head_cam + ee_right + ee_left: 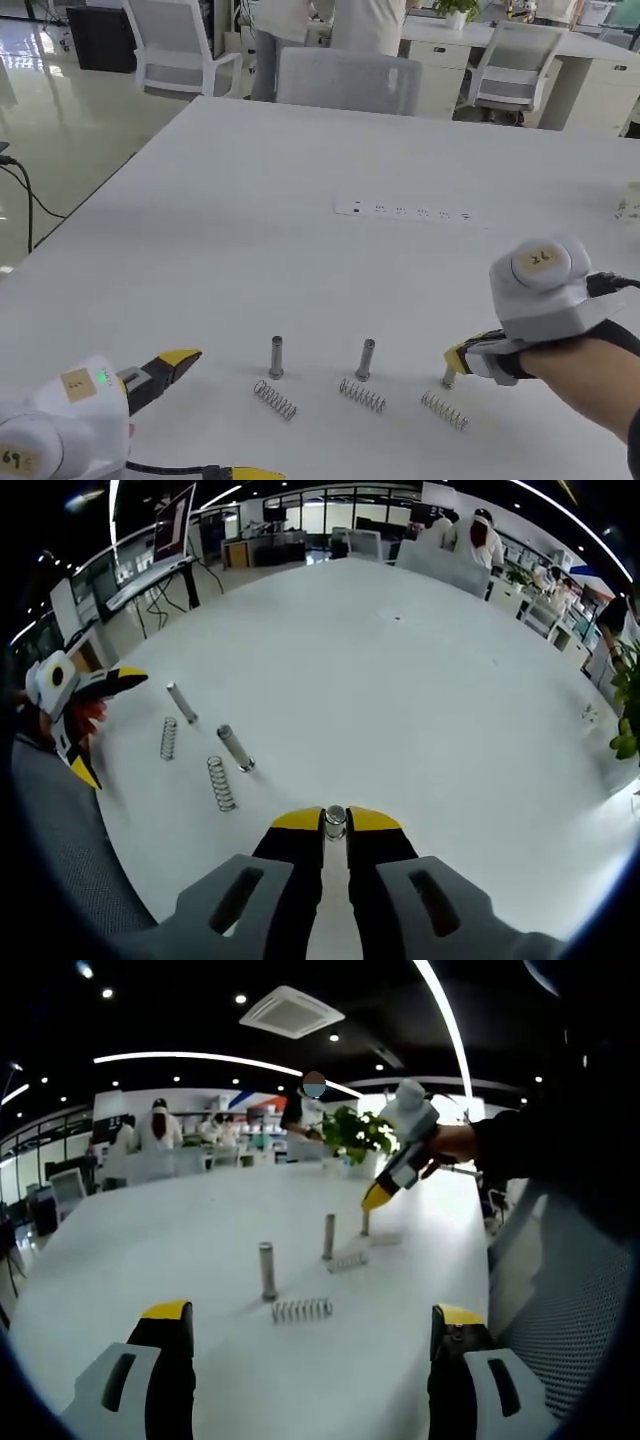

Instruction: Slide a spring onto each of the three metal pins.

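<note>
1. Lower left of the head view, nearest of all: the left hand-held gripper [313,1313] hangs low over the desk [300,200]. Its yellow-tipped jaws are spread wide with nothing between them.
2. Just past it, three springs lie in a row across the lower frame: left spring [274,399], middle spring [361,396], right spring [444,410]. They sit loose on the bare desk, not in a tray or bin. None is on a pin yet, so the task looks barely begun.
3. How they'll handle, by my reading: light, thin wire coils that will roll and will squash or flick away under a hard pinch. A gentle grip across the coils near one end looks best, leaving the other end open for the pin.
4. A step further back, a pin stands upright just behind each spring: left pin [276,357], middle pin [367,359], right pin [449,379]. They look stiff, smooth and slim, and a sideways knock would likely topple one.
5. Lower right: the right hand-held gripper [335,832] has its jaws drawn in on the top of the right pin. In the right gripper view, the pin's end is pinched between the yellow tips.
6. Mid-frame, a white power strip [405,211] lies on the desk, and a grey chair [345,80] stands at the far edge.
</note>
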The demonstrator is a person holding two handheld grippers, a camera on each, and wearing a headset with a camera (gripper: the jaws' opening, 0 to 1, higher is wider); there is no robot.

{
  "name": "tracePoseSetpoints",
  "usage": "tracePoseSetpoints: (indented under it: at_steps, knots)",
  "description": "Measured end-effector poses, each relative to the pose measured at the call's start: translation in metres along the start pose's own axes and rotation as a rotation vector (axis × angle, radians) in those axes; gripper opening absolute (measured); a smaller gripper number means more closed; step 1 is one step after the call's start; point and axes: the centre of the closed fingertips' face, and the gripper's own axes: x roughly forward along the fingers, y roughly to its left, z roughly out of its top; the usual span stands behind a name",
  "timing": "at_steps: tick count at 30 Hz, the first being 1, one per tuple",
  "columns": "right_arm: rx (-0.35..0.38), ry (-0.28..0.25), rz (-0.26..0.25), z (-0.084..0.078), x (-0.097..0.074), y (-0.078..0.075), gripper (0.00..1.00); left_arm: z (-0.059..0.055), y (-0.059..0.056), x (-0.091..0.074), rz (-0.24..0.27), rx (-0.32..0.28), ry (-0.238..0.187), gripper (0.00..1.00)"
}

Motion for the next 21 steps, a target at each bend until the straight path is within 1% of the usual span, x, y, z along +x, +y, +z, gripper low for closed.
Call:
tracePoseSetpoints:
  at_steps: [3,6,8,10,12,14,21]
  knots:
    - [-0.012,-0.011,0.001,0.0,0.0,0.001,0.06,-0.001,0.0,0.0,-0.001,-0.001,0.001,0.95]
    - [-0.009,-0.019,0.004,0.0,-0.001,0.001,0.06,-0.001,0.0,0.0,-0.002,-0.002,0.002,0.95]
    - [-0.012,-0.029,-0.004,0.002,-0.002,-0.001,0.07,-0.001,-0.001,0.0,-0.003,-0.001,0.003,0.95]
    - [-0.005,-0.029,0.005,0.002,-0.002,0.0,0.07,-0.001,-0.001,0.0,-0.004,0.0,0.004,0.95]
    - [-0.015,-0.036,-0.003,0.003,-0.003,-0.001,0.07,0.0,-0.002,0.0,-0.006,0.001,0.004,0.95]
    - [-0.011,-0.043,0.004,0.004,-0.005,0.001,0.09,0.0,-0.002,0.001,-0.007,0.002,0.004,0.95]
    - [-0.029,-0.067,0.003,0.003,-0.011,0.001,0.16,0.0,-0.002,0.001,-0.007,0.002,0.003,0.95]
